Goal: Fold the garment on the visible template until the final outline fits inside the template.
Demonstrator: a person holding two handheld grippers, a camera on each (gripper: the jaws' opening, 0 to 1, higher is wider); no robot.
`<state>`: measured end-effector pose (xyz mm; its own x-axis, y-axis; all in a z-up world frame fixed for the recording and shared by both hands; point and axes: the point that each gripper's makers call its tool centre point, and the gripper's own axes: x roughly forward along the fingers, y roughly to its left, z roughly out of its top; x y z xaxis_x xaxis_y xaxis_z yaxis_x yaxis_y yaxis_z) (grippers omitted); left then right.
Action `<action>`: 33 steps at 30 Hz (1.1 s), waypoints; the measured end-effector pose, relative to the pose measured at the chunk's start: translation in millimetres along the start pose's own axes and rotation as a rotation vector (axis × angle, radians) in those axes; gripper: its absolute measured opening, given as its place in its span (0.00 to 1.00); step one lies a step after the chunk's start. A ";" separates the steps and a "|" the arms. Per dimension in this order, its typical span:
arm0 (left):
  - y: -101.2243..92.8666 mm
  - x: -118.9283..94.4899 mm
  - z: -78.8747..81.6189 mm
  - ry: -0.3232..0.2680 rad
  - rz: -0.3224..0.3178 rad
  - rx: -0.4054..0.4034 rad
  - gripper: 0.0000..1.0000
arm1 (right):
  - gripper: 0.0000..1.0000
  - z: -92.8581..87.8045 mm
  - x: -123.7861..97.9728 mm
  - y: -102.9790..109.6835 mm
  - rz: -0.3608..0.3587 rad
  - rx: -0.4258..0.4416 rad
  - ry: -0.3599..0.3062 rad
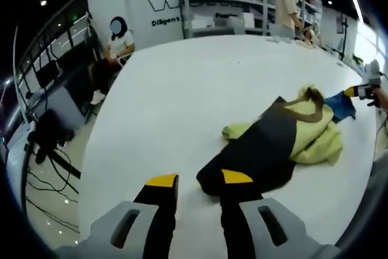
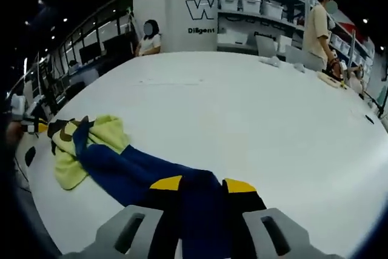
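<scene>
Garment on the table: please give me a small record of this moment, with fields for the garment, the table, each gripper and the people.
garment: crumpled, not folded; black, yellow-green and blue cloth, lying on the table
table: large, white
template: cannot tell, no outline visible
left gripper: open, jaws at the black edge of the garment
right gripper: blue cloth between the jaws, apparently shut on it
people: one seated, one standing by the shelves

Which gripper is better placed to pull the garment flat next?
Probably the right gripper: blue garment cloth already lies between its jaws. The left gripper is open at the dark edge, holding nothing.
</scene>
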<state>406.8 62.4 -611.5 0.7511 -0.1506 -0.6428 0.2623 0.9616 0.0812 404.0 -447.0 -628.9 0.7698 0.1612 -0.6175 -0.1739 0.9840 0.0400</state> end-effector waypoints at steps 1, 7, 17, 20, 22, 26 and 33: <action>-3.6 -0.4 5.8 -0.018 -0.014 0.001 0.32 | 0.26 1.8 -1.3 11.2 0.026 -0.014 -0.009; -21.1 4.5 23.3 -0.055 -0.069 0.039 0.42 | 0.39 14.5 -7.2 66.2 0.147 -0.058 -0.048; -49.2 23.0 45.4 -0.080 -0.147 0.073 0.48 | 0.41 38.2 -8.1 141.1 0.295 -0.136 -0.095; -56.3 28.8 47.9 -0.077 -0.167 0.076 0.47 | 0.36 44.5 -4.7 159.5 0.322 -0.158 -0.108; -59.4 32.2 47.9 -0.072 -0.174 0.091 0.46 | 0.29 45.7 -2.5 172.3 0.349 -0.182 -0.106; -65.6 40.7 43.7 -0.049 -0.198 0.076 0.44 | 0.27 43.9 3.7 188.3 0.369 -0.213 -0.096; -73.4 52.5 37.5 -0.020 -0.219 0.081 0.38 | 0.18 32.6 22.9 205.2 0.379 -0.249 -0.060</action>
<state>449.7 -24.7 -622.6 0.6827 -0.3588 -0.6366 0.4675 0.8840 0.0032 405.9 -238.9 -609.3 0.6562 0.5177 -0.5490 -0.5869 0.8074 0.0599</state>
